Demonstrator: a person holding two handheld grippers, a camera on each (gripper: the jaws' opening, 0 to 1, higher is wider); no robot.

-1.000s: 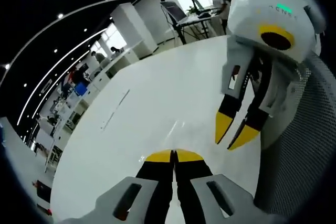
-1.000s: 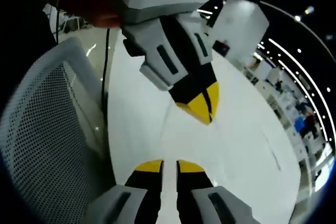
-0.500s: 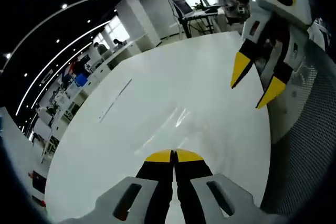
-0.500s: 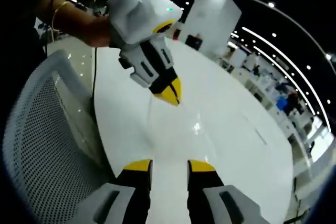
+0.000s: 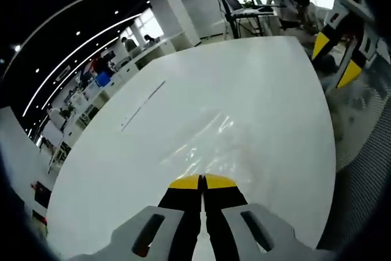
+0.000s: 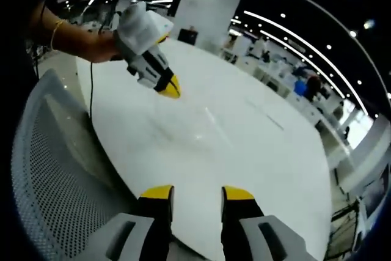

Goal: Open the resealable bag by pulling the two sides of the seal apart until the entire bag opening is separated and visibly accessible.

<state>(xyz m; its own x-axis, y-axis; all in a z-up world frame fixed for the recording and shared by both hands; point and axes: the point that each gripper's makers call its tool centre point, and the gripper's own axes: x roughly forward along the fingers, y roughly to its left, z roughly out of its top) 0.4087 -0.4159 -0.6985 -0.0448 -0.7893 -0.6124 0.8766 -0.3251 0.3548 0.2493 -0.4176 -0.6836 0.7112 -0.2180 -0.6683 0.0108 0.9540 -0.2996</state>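
Left gripper view shows the clear bag [image 5: 204, 145] flat on the white table [image 5: 256, 90] just ahead of the left gripper [image 5: 202, 181], jaws closed on nothing, while the right gripper [image 6: 193, 194] stands apart with parted jaws; each should pinch one side of the seal.

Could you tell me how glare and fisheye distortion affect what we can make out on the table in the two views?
Left gripper view: ceiling lights glint off the clear bag on the white table, so only its shiny creases show ahead of the left gripper; the table edge bows. Right gripper view: the table is evenly bright with faint sheen, the bag hard to make out; the ceiling light strips curve.
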